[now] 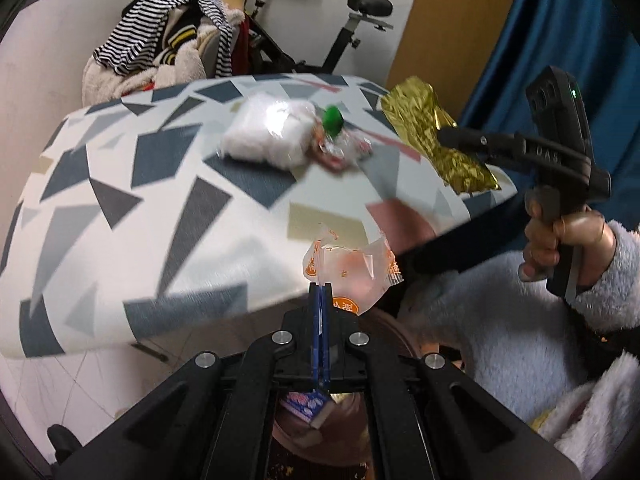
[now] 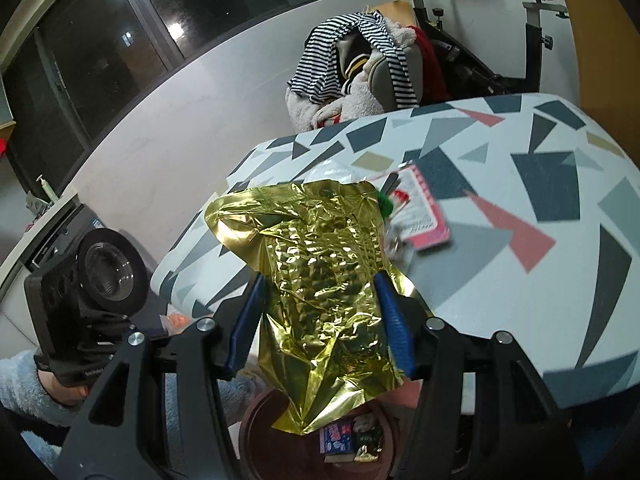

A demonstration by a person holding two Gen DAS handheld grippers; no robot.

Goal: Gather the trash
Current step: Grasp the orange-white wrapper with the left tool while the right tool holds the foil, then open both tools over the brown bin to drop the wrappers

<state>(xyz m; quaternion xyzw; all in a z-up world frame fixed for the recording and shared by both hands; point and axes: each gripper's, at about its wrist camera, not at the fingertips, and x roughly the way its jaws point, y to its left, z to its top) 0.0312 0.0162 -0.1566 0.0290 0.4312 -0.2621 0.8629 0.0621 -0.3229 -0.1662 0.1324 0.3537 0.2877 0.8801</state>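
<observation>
My left gripper [image 1: 320, 289] is shut on a clear plastic wrapper with orange print [image 1: 352, 268], held off the near edge of the patterned table [image 1: 120, 200]. Under it a brown round bin [image 2: 256, 420] holds several wrappers [image 2: 340, 438]. My right gripper [image 2: 322, 284] is shut on a crumpled gold foil bag [image 2: 320, 272], its blue pads [image 2: 390, 312] pressing both sides. The bag hangs past the table edge above the bin. In the left wrist view the right gripper [image 1: 446, 136] grips the gold bag [image 1: 424, 132] at the table's right end.
On the table lie a white clear bag [image 1: 268, 132], a green piece [image 1: 333, 120], small red and white wrappers [image 1: 340, 151] and a red packet [image 2: 424, 216]. Behind stand a clothes-piled chair [image 1: 168, 52] and an exercise bike [image 1: 352, 20]. A fluffy sleeve [image 1: 500, 320] is at right.
</observation>
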